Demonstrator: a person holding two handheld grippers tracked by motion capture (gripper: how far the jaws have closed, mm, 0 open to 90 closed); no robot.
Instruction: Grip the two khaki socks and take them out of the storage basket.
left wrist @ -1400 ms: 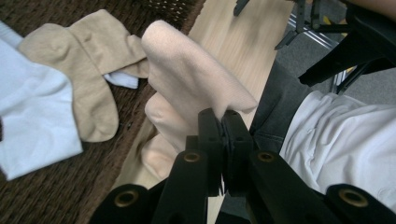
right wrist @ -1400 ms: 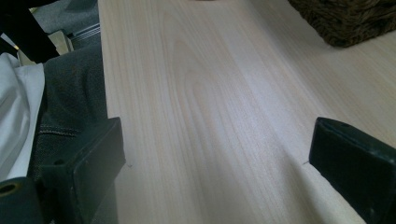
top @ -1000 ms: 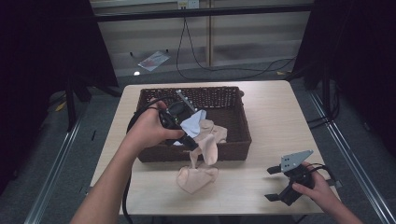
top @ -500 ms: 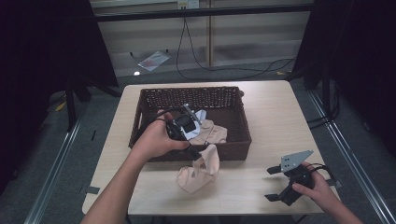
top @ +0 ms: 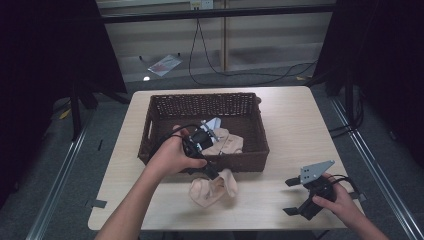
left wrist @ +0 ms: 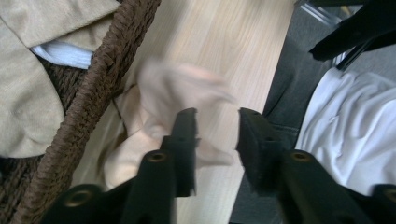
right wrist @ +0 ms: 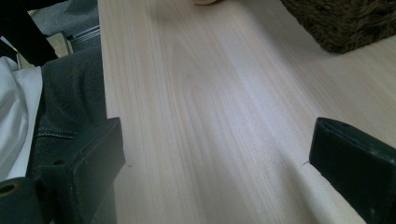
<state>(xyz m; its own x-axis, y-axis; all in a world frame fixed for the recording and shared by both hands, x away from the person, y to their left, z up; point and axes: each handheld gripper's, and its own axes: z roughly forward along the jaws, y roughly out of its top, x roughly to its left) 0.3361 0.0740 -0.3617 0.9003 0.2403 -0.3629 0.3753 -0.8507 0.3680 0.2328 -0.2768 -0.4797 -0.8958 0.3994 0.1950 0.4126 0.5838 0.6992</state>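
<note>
Peach-coloured cloth (top: 214, 188) lies crumpled on the worktop (top: 295, 125), touching the near wall of the wicker basket (top: 200, 106). Left tongs (top: 212, 174) hover just over it, jaws having just opened partway, gripping nothing. Right tongs (top: 292, 196) rest wide open and empty near the worktop's near right corner.

Looking like a lab / recording setup, not a home: pale wood table (top: 290, 125) standing alone on grey carpet, w/ black curtains hanging to the left & right of the table. Beyond the table's far edge, black cables (top: 235, 75) are trailing across the floor along a pale wall, a metal bar is running overhead, and floor rails w/ tape marks are flanking the table.
</note>
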